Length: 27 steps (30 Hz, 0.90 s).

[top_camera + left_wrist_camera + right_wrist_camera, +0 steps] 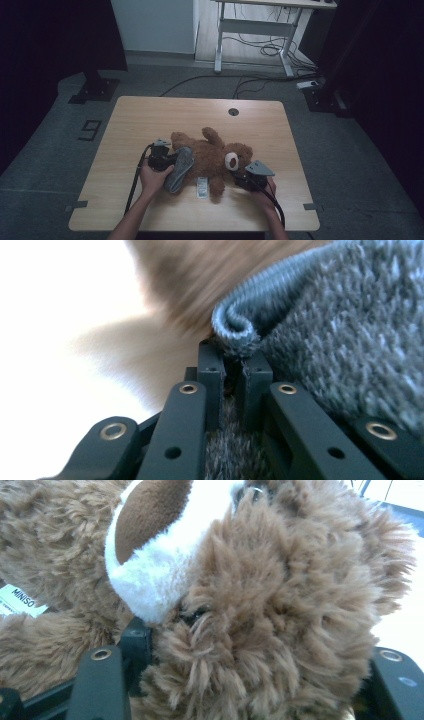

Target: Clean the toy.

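A brown teddy bear (pixel 212 157) lies on its back near the middle of a light wooden table (pixel 150 117), head toward the right side of the high view and legs toward the left. A grey sock (pixel 180 169) is draped over the bear's lower body, close to the table's near edge.

The left gripper (pixel 167 161), held in the person's left hand (pixel 151 179), is pressed against the sock. In the left gripper view its jaws stand nearly together, pinching the ribbed, rolled cuff of the sock (pixel 235 332) between the pads, with grey knit fabric spread across the right of that picture and blurred brown fur behind it.

The right gripper (pixel 244 176) sits at the bear's head. In the right gripper view its jaws stand about half apart, clamped on either side of the fluffy head (pixel 280 610), just below the white muzzle (pixel 150 575) with its dark brown nose.

A white label (pixel 201 188) trails from the bear's side onto the tabletop between the two hands; its printed lettering shows in the right gripper view (pixel 17 600).
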Available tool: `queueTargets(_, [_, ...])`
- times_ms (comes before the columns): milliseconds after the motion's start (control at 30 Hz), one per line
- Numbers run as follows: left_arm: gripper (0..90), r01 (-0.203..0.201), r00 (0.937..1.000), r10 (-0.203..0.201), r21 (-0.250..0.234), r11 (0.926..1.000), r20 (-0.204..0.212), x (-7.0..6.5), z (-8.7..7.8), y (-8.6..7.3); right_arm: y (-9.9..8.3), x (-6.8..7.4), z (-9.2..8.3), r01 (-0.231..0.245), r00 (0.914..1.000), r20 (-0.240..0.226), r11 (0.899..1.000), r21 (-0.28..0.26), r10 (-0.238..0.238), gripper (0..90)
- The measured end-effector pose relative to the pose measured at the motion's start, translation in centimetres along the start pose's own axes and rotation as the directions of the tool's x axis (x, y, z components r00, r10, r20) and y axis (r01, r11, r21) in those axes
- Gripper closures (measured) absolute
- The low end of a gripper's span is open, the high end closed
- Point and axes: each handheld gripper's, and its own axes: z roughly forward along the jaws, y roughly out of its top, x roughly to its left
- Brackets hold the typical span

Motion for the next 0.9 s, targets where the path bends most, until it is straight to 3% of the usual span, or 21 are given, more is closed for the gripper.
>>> queueTargets(67, [81.8,0.035,0.9994,-0.035,0.036,0.9987,-0.006,1.1,1.0,-0.4,0.0,0.0,0.0,0.002,1.0000,0.001,1.000,0.000,-0.002,35.5])
queueTargets(100, [81.6,0.070,0.9972,-0.070,0.024,0.9973,0.025,1.7,1.1,-0.6,0.0,0.0,0.0,0.002,1.0000,0.002,1.000,0.000,-0.002,35.5])
queueTargets(133, [81.6,0.080,0.9962,-0.081,0.015,0.9967,0.033,1.9,1.1,-0.7,0.0,0.0,0.0,0.001,1.0000,0.003,1.000,0.001,-0.001,35.5])
queueTargets(267, [82.2,0.063,0.9966,-0.059,-0.059,0.9963,0.058,1.5,-0.8,-0.4,0.0,-0.1,0.0,0.002,1.0000,0.001,1.000,0.002,-0.002,35.5])
queueTargets(367, [82.4,0.026,0.9954,-0.012,-0.150,0.9883,0.095,0.1,-3.2,0.3,0.1,-0.1,0.2,-0.007,1.0000,0.005,1.000,0.002,0.007,35.6])
queueTargets(467, [82.2,-0.019,0.9892,0.055,-0.248,0.9685,0.136,-2.3,-5.2,1.9,0.3,-0.1,0.7,-0.014,0.9998,0.012,1.000,0.002,0.014,35.6])
queueTargets(567, [82.0,-0.092,0.9811,0.137,-0.297,0.9504,0.136,-4.9,-5.7,3.8,0.6,0.0,1.3,-0.012,0.9998,0.018,1.000,0.002,0.012,35.6])
queueTargets(633, [82.0,-0.140,0.9777,0.179,-0.295,0.9451,0.109,-6.4,-5.0,5.1,0.9,0.0,1.6,-0.006,0.9997,0.022,1.000,0.010,0.006,35.6])
queueTargets(667, [82.0,-0.150,0.9767,0.187,-0.285,0.9467,0.105,-6.9,-4.3,5.8,0.9,0.0,1.7,-0.004,0.9998,0.021,1.000,0.010,0.004,35.5])
queueTargets(733, [81.8,-0.132,0.9789,0.169,-0.272,0.9531,0.116,-7.4,-2.9,6.9,0.9,-0.1,1.8,-0.001,0.9998,0.018,1.000,0.008,0.001,35.5])
queueTargets(833, [81.6,-0.143,0.9843,0.159,-0.183,0.9726,0.077,-7.8,0.1,8.0,0.8,-0.2,1.8,0.005,1.0000,0.007,1.000,-0.003,-0.005,35.4])
queueTargets(867, [81.6,-0.124,0.9872,0.137,-0.148,0.9811,0.081,-7.5,1.2,8.1,0.8,-0.2,1.8,0.007,1.0000,0.005,1.000,-0.004,-0.007,35.2])
queueTargets(900, [81.8,-0.114,0.9888,0.125,-0.133,0.9846,0.081,-7.3,1.8,8.0,0.7,-0.2,1.7,0.008,1.0000,0.002,1.000,-0.005,-0.008,34.9])
